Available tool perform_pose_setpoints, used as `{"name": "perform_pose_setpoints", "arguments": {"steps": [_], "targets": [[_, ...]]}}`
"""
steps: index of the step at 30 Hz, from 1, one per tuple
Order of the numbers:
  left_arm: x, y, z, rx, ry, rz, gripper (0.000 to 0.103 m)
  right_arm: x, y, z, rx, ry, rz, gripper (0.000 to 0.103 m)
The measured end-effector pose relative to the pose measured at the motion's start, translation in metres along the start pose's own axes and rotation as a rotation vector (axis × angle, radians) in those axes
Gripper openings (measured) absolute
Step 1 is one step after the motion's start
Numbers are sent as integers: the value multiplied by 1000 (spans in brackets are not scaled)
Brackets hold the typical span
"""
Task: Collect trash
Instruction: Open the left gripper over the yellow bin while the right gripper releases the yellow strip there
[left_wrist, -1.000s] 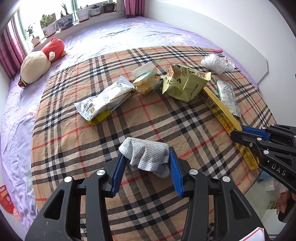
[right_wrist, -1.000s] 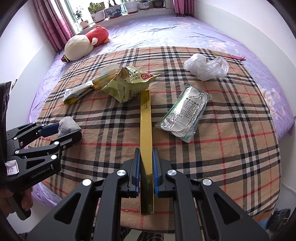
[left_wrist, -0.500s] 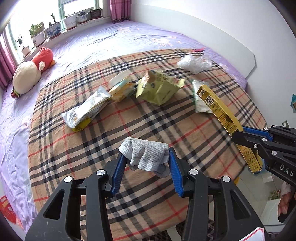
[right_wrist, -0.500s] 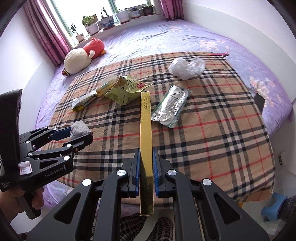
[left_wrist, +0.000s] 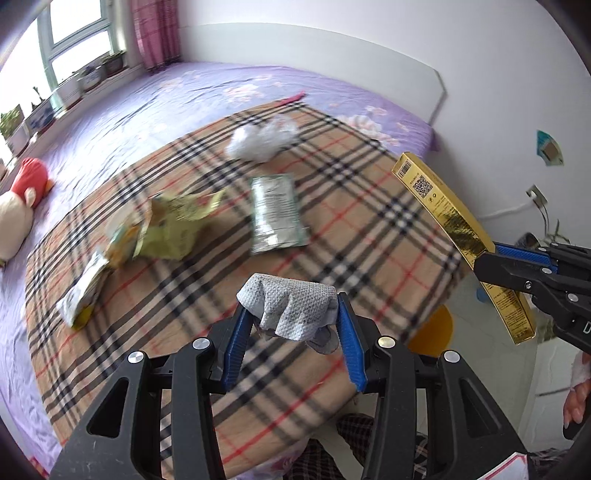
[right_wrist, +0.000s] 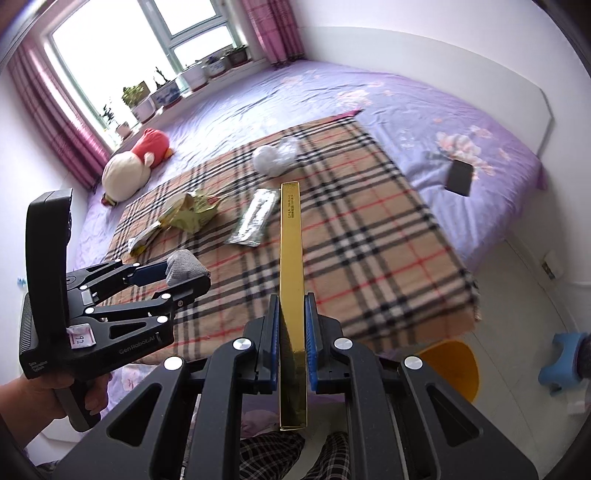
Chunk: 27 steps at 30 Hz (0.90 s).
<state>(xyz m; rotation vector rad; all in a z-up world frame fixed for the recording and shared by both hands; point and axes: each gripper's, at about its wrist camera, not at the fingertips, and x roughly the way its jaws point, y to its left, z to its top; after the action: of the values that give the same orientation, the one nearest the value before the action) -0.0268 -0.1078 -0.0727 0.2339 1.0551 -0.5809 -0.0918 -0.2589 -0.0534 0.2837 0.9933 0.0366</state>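
Observation:
My left gripper (left_wrist: 295, 317) is shut on a crumpled grey wipe (left_wrist: 291, 308), held in the air above the near edge of the plaid blanket (left_wrist: 369, 229). My right gripper (right_wrist: 291, 314) is shut on a long gold box (right_wrist: 291, 258), lifted clear of the bed. In the right wrist view the left gripper (right_wrist: 173, 275) with the grey wipe (right_wrist: 183, 266) is at the left. In the left wrist view the gold box (left_wrist: 458, 236) sticks up at the right. A green snack bag (left_wrist: 170, 229), a silver pouch (left_wrist: 277, 214), a white plastic bag (left_wrist: 262, 140) and a pale wrapper (left_wrist: 85, 291) lie on the blanket.
The blanket lies on a purple bed (right_wrist: 369, 96) with a stuffed toy (right_wrist: 129, 166) and a dark phone (right_wrist: 460, 177). An orange bin (right_wrist: 450, 363) and a blue stool (right_wrist: 561, 362) stand on the floor by the bed. Plants line the window sill (right_wrist: 166, 92).
Both grippers have pulled back from the bed, risen and rolled, each keeping its hold. The gold box has left the blanket. The floor and orange bin have come into view.

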Motion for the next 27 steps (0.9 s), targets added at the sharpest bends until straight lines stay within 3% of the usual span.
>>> {"name": "perform_pose_setpoints", "arguments": {"steps": [16, 27], "targets": [[37, -146, 22, 370, 60, -193, 45, -54, -125, -69, 326, -35, -153, 14], [82, -255, 13, 633, 140, -330, 45, -73, -198, -127, 524, -24, -248, 14]]}}
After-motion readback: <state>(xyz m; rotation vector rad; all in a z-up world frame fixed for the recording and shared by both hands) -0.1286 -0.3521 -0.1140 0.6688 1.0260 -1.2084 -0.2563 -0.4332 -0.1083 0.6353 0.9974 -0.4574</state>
